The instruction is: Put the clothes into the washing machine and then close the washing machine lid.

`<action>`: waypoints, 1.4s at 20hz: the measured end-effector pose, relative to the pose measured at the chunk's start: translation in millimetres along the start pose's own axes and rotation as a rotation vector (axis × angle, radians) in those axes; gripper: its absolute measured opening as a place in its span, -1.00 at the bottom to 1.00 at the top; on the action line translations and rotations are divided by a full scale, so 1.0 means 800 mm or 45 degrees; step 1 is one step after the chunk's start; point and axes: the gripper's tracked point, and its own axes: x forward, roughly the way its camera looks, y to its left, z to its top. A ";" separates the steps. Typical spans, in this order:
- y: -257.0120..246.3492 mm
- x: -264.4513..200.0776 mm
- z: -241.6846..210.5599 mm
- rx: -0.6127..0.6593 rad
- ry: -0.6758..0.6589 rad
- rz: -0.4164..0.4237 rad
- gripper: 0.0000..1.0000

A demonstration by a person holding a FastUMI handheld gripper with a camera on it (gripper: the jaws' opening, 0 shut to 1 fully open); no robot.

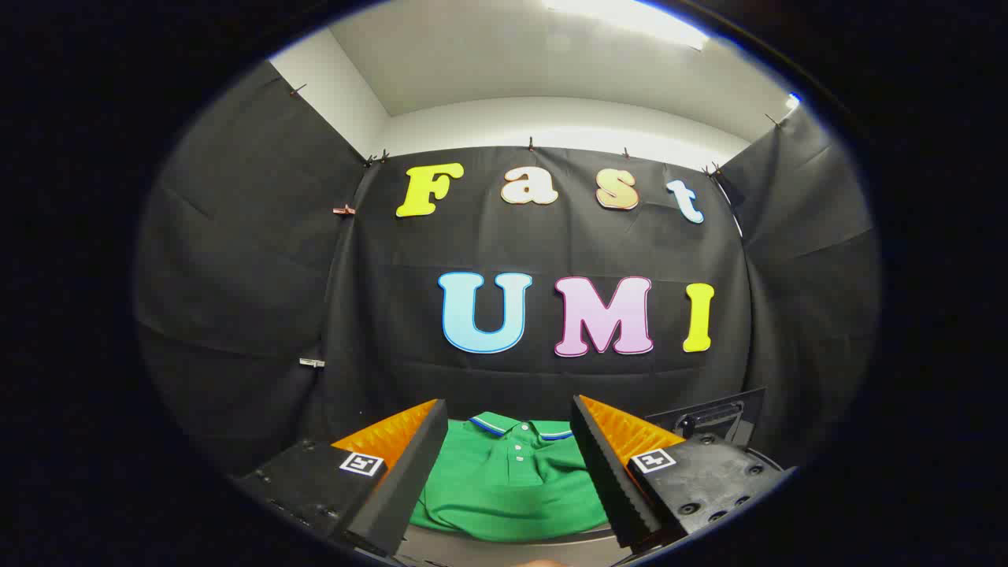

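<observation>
Folded polo shirt [512, 480] lies on a flat surface [504, 547], collar toward the booth wall [551, 370] behind it. Gripper [508, 472] above, fingers spread wide, shirt seen between them, untouched. A raised dark panel [713, 417] stands beyond the right finger, before the wall.

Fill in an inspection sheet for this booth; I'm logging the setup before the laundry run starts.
Surface: pale grey surface under the shirt.
Job's things: folded green polo shirt with blue-and-white striped collar, lying flat between and just beyond the fingers; washing machine not identified.
Clutter: dark boxy object with a handle-like bar beyond the right finger; cannot tell what it is.
Grippers: tool open, fingers either side of the shirt, not pressing it.
Cables: nothing seen.
Surroundings: black cloth wall, white ceiling with a bright light.
</observation>
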 end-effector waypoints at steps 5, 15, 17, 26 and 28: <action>-0.005 -0.004 -0.002 0.003 0.003 -0.016 0.94; -0.010 -0.012 0.003 -0.002 -0.004 -0.009 0.95; -0.008 -0.012 0.003 -0.003 -0.001 0.005 0.94; 0.012 0.041 -0.024 -0.028 0.193 0.044 0.94; 0.016 0.053 -0.054 -0.048 0.341 0.065 0.95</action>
